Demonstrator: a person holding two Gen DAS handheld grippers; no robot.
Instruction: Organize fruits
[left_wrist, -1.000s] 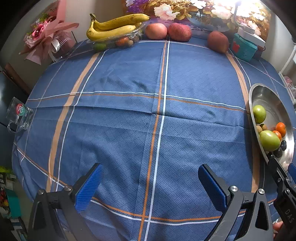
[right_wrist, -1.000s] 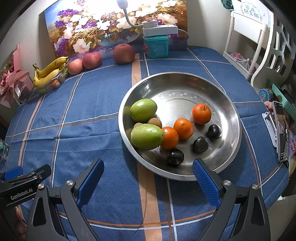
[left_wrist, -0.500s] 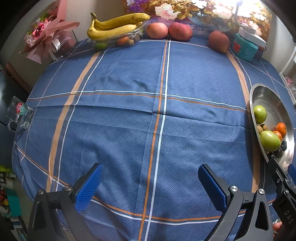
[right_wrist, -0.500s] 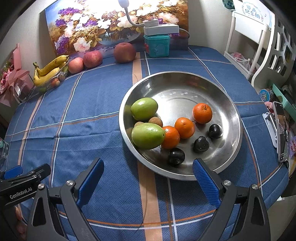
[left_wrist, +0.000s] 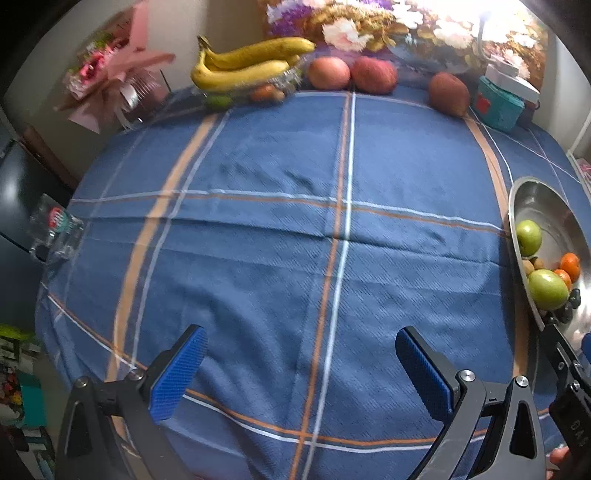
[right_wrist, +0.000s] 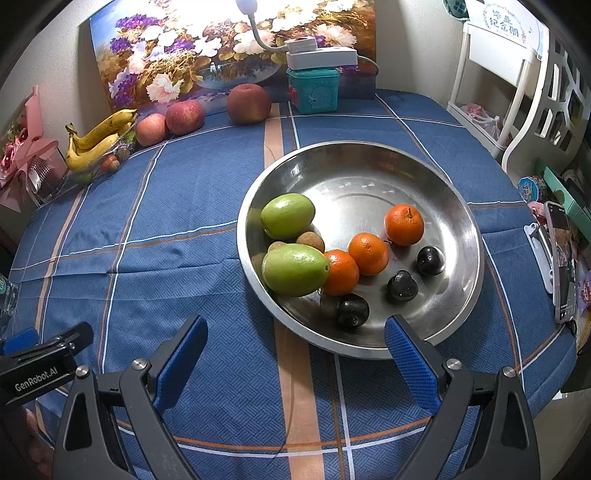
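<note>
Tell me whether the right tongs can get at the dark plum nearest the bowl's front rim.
Probably yes. The right tongs are open and empty just before the steel bowl, and the dark plum lies uncovered, clear of the orange beside it.

Green, orange and dark fruits are lying clustered in a steel bowl, while bananas and apples are sitting along the far table edge.

Left gripper: two black angular finger arms carrying blue, finely ribbed pads, with silver screws at the pivots. Right gripper: identical black frame with triangular cut-outs, blue textured pads and silver screws. The left unit's black body bears white "GenRobot.AI" lettering in the right wrist view.
</note>
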